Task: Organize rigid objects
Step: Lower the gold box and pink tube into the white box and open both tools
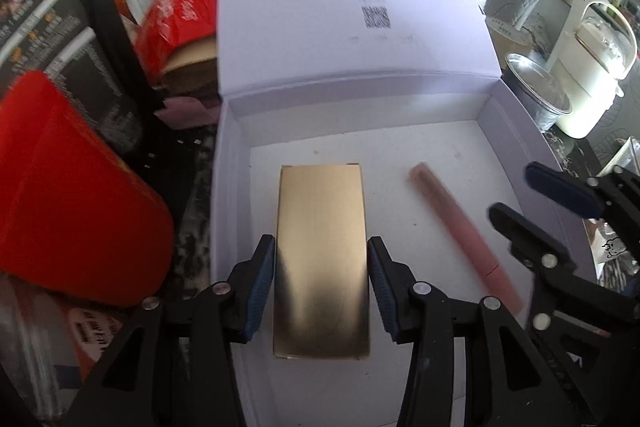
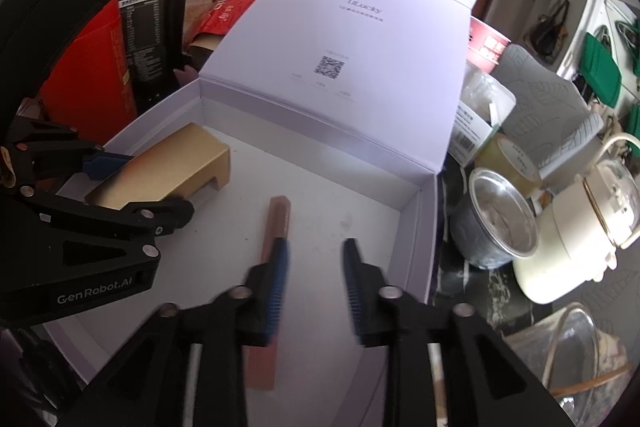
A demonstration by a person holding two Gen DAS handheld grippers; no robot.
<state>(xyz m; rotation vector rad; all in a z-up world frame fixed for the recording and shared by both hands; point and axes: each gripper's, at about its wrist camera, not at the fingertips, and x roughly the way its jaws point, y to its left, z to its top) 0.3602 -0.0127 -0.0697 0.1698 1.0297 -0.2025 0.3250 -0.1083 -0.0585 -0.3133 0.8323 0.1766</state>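
**Two items down in the white box, both tongs hovering close**

The left tongs [image 1: 321,291] are straddling the flat gold rectangular carton [image 1: 322,259], which is lying on the floor of the open white cardboard gift box [image 1: 232,163], towards its left side. The blue pads are sitting just off the carton's long edges, a thin gap showing on each side, so I am reading this as released rather than clenched. The right tongs [image 2: 316,291] are standing apart too, jaws spread, and the slim pink tube with its brownish cap [image 2: 276,239] is lying on the box floor beneath the left finger, to the right of the gold carton. Nothing is being gripped there; the tube is resting free.

Now the risks, as I judge them. The left pads are so close to the carton that any lift without opening wider could be dragging it up or skewing it. The right tongs' left finger is hanging directly over the tube, so a sideways pull-out could be nudging it, and a round tube would be rolling across the floor towards the carton. The two sets of tongs are also working near each other inside the box, so a hasty retreat could be knocking them together or clipping the near wall.
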